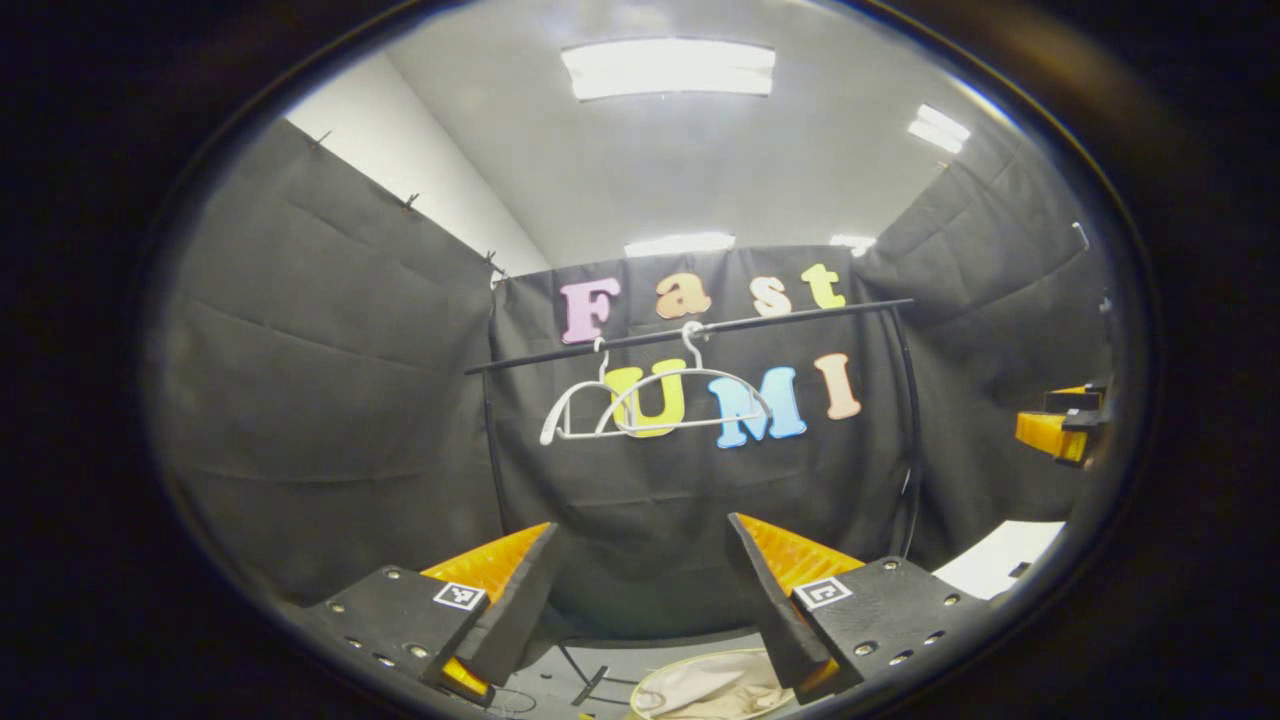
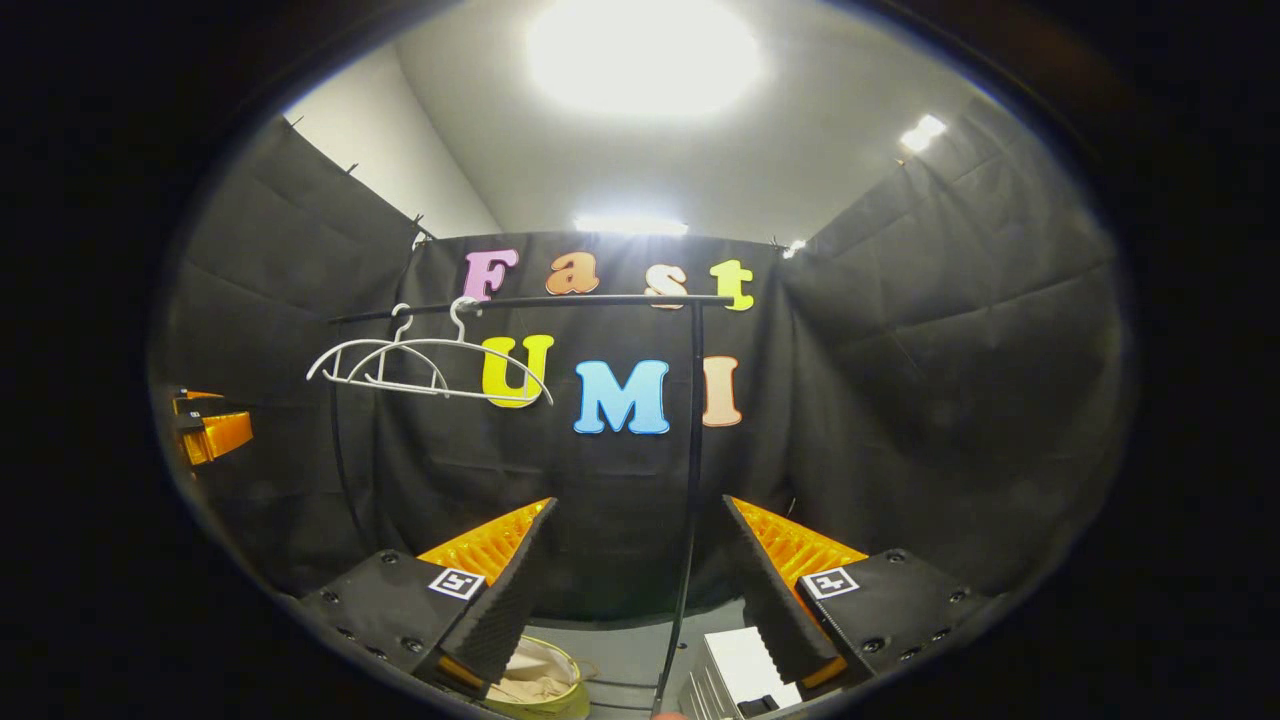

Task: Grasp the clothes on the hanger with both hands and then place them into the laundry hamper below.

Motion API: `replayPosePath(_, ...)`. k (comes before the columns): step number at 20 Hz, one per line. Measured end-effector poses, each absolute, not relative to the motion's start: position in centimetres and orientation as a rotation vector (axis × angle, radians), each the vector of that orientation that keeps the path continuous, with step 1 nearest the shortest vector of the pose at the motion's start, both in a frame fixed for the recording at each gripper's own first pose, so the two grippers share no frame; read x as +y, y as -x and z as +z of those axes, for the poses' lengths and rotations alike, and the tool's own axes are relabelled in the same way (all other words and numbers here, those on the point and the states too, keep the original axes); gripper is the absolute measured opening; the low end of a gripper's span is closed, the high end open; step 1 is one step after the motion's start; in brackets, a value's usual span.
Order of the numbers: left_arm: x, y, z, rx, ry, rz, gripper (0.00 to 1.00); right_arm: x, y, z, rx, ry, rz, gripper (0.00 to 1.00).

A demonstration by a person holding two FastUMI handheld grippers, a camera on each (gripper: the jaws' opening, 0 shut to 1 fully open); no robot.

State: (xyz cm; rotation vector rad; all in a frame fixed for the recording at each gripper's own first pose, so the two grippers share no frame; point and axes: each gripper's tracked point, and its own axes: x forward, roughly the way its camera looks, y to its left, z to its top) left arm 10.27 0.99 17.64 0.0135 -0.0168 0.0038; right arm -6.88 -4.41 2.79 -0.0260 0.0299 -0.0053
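Two bare white hangers (image 1: 640, 405) hang side by side on a black rail (image 1: 800, 313); no garment is on them. Low down, a round laundry hamper (image 1: 660, 676) holds pale beige clothes (image 1: 715, 692), just under my left gripper's (image 1: 640, 525) fingers. That gripper is open with nothing between its fingers. In the right gripper view the hangers (image 2: 430, 370) hang at upper left of the rail (image 2: 600, 299), and the hamper (image 2: 572, 668) with the clothes (image 2: 535, 682) sits at the bottom. My right gripper (image 2: 638, 502) is open and holds nothing.
The rack's black upright post (image 2: 693, 450) runs down between my right gripper's fingers. A white drawer unit (image 2: 740, 665) stands right of the hamper. The other gripper shows at each view's edge (image 1: 1055, 425) (image 2: 210, 425). Black cloth walls close in on three sides.
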Motion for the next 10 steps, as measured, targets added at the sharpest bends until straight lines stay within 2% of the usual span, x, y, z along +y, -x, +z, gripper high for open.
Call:
replayPosePath(2, 1.0, -10.2, 17.6, -0.02, -0.008, 0.007, 0.96, -4.2, 6.8, 3.1, 0.019, 0.032, -0.003, 0.96)
replayPosePath(10, 0.8, -10.6, 17.5, -0.015, -0.008, 0.006, 0.96, -4.0, 5.7, 2.8, 0.023, 0.028, 0.0, 0.99)
